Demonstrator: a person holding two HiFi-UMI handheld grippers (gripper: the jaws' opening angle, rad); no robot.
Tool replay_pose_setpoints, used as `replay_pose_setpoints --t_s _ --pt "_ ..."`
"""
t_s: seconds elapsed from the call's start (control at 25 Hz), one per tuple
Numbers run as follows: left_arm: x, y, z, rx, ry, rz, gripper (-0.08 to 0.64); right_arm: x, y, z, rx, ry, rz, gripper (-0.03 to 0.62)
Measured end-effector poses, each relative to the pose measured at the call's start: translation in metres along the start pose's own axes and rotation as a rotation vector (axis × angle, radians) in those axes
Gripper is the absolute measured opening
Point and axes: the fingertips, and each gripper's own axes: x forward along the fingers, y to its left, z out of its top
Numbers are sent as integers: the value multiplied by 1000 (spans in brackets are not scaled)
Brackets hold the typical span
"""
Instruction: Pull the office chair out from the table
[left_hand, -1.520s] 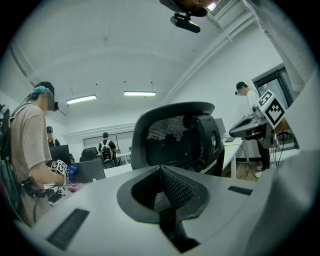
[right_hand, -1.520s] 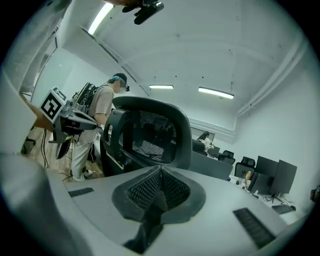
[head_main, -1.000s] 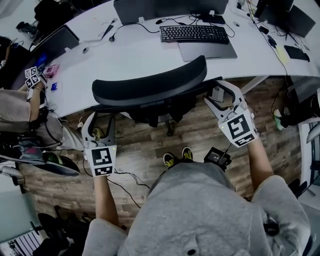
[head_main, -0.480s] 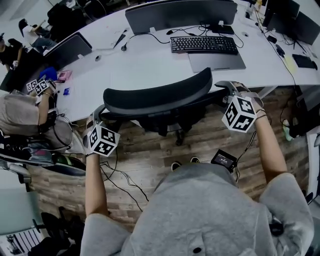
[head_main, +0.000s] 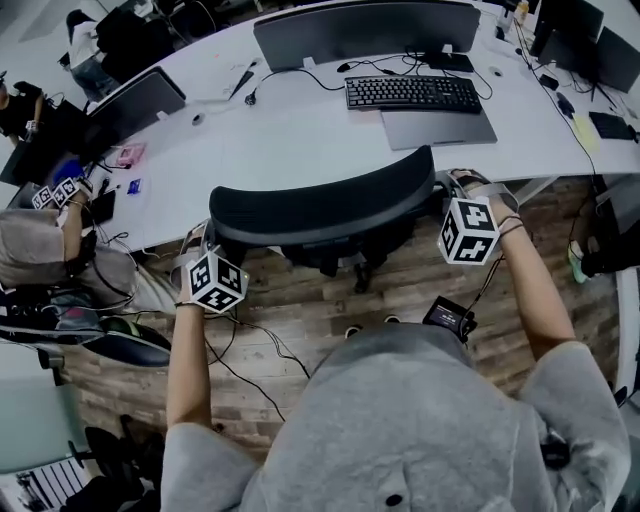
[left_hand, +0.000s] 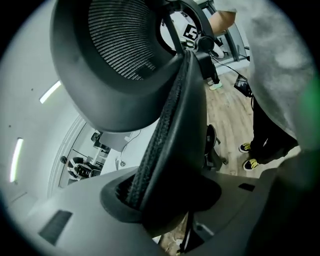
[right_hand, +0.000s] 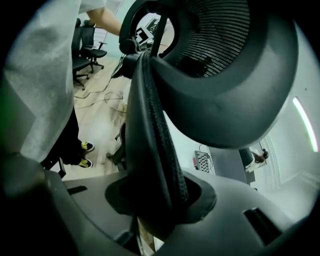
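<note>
The black office chair (head_main: 320, 205) stands tucked against the white curved table (head_main: 300, 130), its mesh backrest toward me. My left gripper (head_main: 197, 243) is at the backrest's left end and my right gripper (head_main: 462, 185) at its right end. In the left gripper view the backrest's padded edge (left_hand: 175, 120) runs down between the jaws of the left gripper (left_hand: 165, 200), which are closing and press on it. In the right gripper view the same kind of edge (right_hand: 150, 130) sits between the closing jaws of the right gripper (right_hand: 160, 200).
A keyboard (head_main: 412, 93) and a monitor (head_main: 365, 30) are on the table behind the chair. Another person (head_main: 40, 250) sits at the left. Cables (head_main: 250, 345) and a small black device (head_main: 448, 318) lie on the wooden floor by my feet.
Both grippers have come in from beside the chair onto the two ends of the backrest, rolled over, and closed round its edges.
</note>
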Motion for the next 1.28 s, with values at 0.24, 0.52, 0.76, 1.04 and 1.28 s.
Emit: replay_pose_setpoints --t_s 0.24,0.52,0.76,1.04,1.28 --pt "-5 -8 2 62 -43 -75 143 -4 12 -4 -44 39 87 117" --pt "-4 -6 2 67 -39 -58 137 -3 17 -3 -88 46 149 101" --pt "-7 -11 4 64 -40 -52 137 -6 21 -4 -83 46 128 100" --pt "-11 -15 3 72 -47 -52 137 -11 29 -1 -80 42 119 98" --pt "-24 -30 3 89 -63 -69 137 -23 47 1 -62 43 112 98"
